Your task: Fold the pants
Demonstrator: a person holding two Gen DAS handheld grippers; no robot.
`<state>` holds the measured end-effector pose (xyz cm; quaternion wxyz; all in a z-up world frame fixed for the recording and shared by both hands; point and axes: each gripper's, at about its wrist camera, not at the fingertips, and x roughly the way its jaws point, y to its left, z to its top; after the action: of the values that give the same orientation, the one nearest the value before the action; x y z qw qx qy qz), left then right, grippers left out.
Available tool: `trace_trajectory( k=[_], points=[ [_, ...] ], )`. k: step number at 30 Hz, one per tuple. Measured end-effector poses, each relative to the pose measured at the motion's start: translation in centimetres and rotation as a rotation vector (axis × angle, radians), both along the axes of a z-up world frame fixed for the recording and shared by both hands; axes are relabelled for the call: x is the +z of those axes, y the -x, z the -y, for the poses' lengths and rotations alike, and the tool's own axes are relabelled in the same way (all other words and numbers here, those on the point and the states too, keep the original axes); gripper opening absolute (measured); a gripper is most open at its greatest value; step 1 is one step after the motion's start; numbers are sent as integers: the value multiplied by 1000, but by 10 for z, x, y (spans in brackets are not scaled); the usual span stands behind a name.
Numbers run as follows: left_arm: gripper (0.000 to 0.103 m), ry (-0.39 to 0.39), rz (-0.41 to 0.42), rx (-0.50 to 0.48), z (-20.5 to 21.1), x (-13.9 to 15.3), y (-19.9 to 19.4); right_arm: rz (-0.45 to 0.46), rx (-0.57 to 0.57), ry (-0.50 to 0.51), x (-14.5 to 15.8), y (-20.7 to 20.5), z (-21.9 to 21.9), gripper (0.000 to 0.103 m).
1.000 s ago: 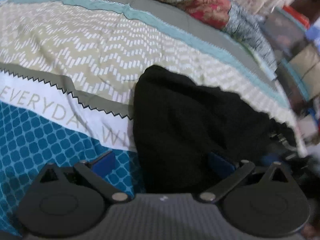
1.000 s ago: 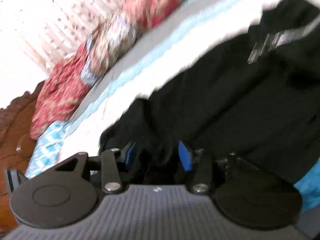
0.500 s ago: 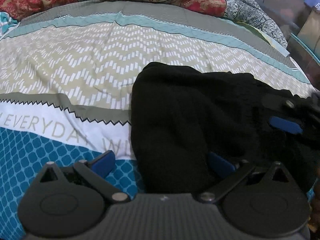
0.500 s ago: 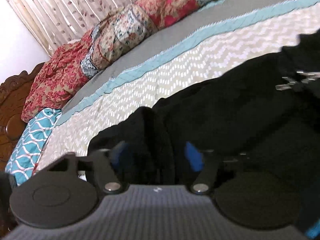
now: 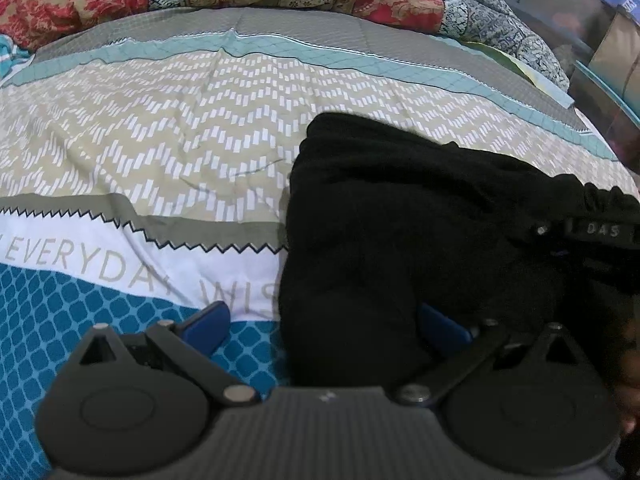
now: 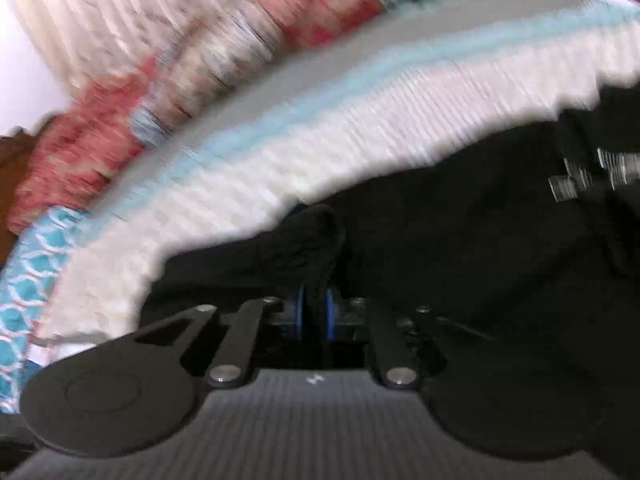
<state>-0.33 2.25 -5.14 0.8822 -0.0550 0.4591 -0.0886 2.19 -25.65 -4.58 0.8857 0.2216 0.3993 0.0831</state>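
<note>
The black pants (image 5: 420, 232) are lying bunched on the patterned bedspread (image 5: 160, 152), directly ahead of the left tool (image 5: 324, 320) and reaching out to its right, where the gathered waistband (image 5: 592, 216) is showing. The left tool's fingers are standing spread wide: the left pad (image 5: 206, 320) is resting over bare bedspread, the right pad (image 5: 442, 326) is sitting against the cloth, and nothing is being held between them.

The right tool (image 6: 316, 314) is pinching a thin ridge of the pants (image 6: 460, 240) between pads pressed nearly together; its view is smearing with motion.

The bite looks small and close to the fold's edge, so a quick pull is risking the fabric slipping out. With the left tool holding nothing, the heap ahead of it is likely to drag along rather than fold over, leaving the layers skewed.
</note>
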Motion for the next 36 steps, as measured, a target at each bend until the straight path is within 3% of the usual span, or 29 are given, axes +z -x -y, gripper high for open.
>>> trace_trajectory(
  k=[1, 3, 5, 12, 19, 26, 28, 30, 36],
  points=[
    [103, 1, 0, -2, -1, 0, 0, 2, 2, -2, 3, 1, 1, 20],
    [103, 17, -7, -1, -4, 2, 0, 19, -10, 10, 15, 5, 1, 42],
    [103, 44, -13, 10, -10, 6, 1, 69, -43, 35, 27, 13, 2, 47],
    [102, 122, 107, 98, -33, 39, 20, 216, 17, 52, 56, 42, -3, 46],
    [100, 214, 192, 23, -21, 59, 27, 189, 163, 40, 49, 47, -29, 34],
    [99, 208, 78, -62, 2, 30, 22, 18, 123, 103, 16, 35, -22, 32],
    [100, 112, 10, -69, 11, 15, 16, 1, 93, 17, 11, 33, -11, 32],
    [103, 45, 6, -80, 17, 8, 16, -6, 92, 6, 10, 32, -10, 32],
    [103, 70, 0, -70, 11, 6, 17, 6, 93, 8, 9, 35, -13, 32]
  ],
)
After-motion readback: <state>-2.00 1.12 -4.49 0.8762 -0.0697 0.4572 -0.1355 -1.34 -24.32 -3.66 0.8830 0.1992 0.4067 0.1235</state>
